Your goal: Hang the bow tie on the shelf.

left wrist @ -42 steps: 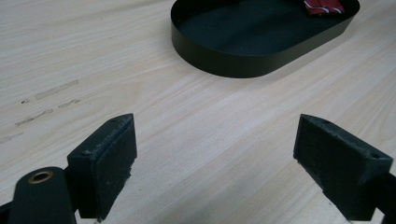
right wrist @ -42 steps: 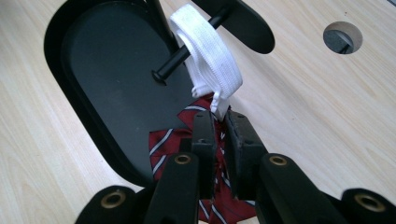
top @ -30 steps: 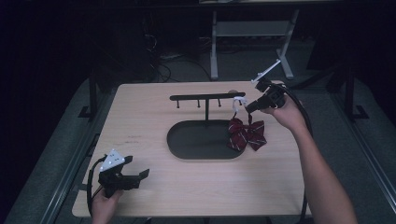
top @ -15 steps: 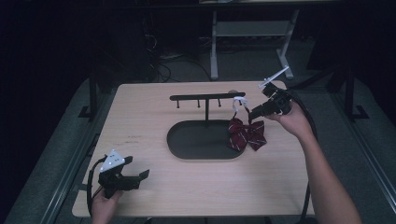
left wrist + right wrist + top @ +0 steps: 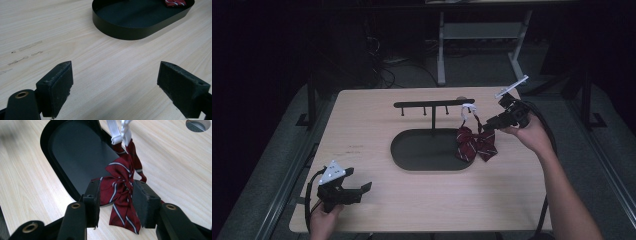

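A dark red striped bow tie [image 5: 475, 142] hangs by its white strap [image 5: 468, 109] from the right end of a black hook rack [image 5: 432, 104], its lower edge at the rim of the rack's oval tray base [image 5: 412, 150]. My right gripper [image 5: 490, 124] is just right of the strap. Its jaws have just been opening. In the right gripper view the bow tie [image 5: 120, 173] lies between the parted jaws of that gripper [image 5: 116, 185], which no longer clamp it. My left gripper [image 5: 362, 189] rests open near the table's front left corner, and its view shows the gripper [image 5: 115, 72] with nothing between the jaws.
The wooden table [image 5: 377, 120] has a round cable hole [image 5: 198, 124] near the back right. The tray base [image 5: 140, 30] lies ahead of the left gripper. A metal stand [image 5: 442, 45] and cables are on the dark floor beyond the table.
The right gripper's jaws have parted around the bow tie, and the hand has shifted slightly right and down. The bow tie stays hanging from the rack. The left gripper has not moved.
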### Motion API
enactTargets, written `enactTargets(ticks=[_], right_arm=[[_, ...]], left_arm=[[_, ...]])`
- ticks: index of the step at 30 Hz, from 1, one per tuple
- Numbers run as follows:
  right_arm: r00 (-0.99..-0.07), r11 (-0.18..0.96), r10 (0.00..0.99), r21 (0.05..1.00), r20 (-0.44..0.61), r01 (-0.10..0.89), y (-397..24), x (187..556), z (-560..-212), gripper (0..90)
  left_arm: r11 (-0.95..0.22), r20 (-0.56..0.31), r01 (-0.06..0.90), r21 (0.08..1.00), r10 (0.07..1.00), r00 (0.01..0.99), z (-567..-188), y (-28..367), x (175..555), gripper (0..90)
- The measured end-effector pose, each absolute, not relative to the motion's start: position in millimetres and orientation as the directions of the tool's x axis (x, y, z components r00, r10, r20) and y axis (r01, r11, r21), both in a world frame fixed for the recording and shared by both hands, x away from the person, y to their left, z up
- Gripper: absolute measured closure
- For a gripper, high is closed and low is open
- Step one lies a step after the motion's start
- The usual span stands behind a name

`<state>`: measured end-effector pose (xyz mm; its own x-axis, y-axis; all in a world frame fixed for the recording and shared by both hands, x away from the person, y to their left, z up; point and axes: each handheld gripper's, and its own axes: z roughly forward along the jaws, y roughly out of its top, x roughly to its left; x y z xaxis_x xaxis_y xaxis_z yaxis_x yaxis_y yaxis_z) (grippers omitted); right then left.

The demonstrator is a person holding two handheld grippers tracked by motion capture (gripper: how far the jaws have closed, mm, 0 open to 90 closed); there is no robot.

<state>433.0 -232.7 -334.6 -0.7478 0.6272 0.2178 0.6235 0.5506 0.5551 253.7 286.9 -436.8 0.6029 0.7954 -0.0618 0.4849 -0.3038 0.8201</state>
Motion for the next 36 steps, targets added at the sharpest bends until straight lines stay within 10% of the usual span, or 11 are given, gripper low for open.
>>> enactTargets(ticks=[36], right_arm=[[-0.742, 0.557, 0.627, 0.529, 0.239, 0.641, -242.9, 416.6, -356.3, 50.9]], left_arm=[[-0.305, -0.059, 0.482, 0.821, 0.795, 0.604, -436.5, 287.4, 253.5, 13.1]])
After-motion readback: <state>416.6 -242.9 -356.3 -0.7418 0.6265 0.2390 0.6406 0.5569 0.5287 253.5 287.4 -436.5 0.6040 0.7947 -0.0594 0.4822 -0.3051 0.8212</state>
